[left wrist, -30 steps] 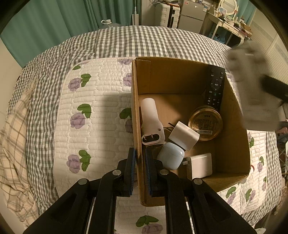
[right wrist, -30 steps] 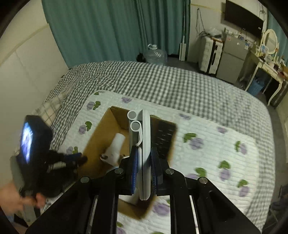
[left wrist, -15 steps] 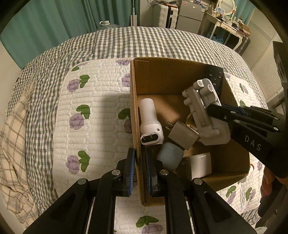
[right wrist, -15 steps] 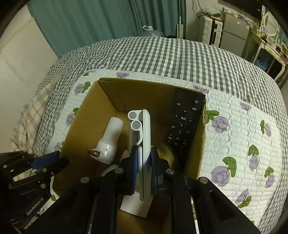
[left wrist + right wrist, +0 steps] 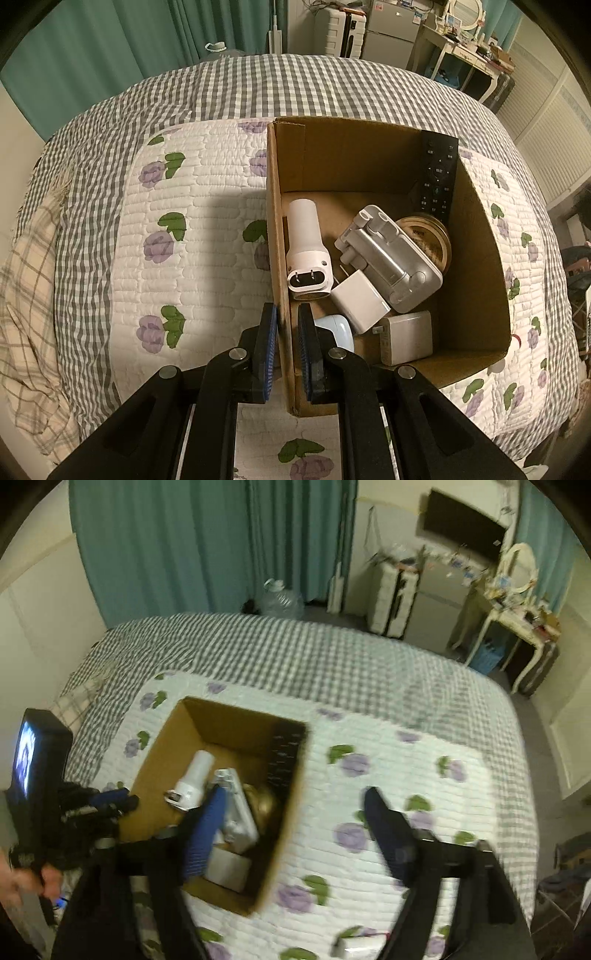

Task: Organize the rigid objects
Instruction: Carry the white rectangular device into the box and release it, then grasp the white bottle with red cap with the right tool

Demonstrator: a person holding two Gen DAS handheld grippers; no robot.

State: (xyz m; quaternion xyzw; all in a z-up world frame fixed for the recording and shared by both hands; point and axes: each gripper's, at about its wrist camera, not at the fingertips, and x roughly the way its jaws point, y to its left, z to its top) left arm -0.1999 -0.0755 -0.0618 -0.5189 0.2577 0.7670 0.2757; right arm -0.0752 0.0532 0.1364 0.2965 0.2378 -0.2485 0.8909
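Observation:
A cardboard box [image 5: 476, 236] sits on a flowered quilt. My left gripper [image 5: 287, 332] is shut on its near left wall, one pad on each side. Inside lie a grey-white holder [image 5: 391, 258], a white plug-in cylinder [image 5: 304, 251], a round gold tin [image 5: 436, 240], two white chargers [image 5: 360, 299] and a pale blue case [image 5: 338, 328]. A black remote [image 5: 437, 177] leans on the right wall. My right gripper [image 5: 295, 794] hangs above the box's [image 5: 162, 746] right rim, its jaws opening with nothing between them. The holder [image 5: 236, 805] rests below its left finger.
The quilt [image 5: 388, 775] lies on a grey checked bed cover. A small white thing [image 5: 354, 949] lies on the quilt at the near edge, blurred. A hand [image 5: 22, 882] holds the left gripper's handle. Teal curtains, a dresser and a suitcase stand beyond the bed.
My right gripper let go of the grey-white holder inside the box, opened wide and drew back above the box. The left gripper kept its grip on the wall.

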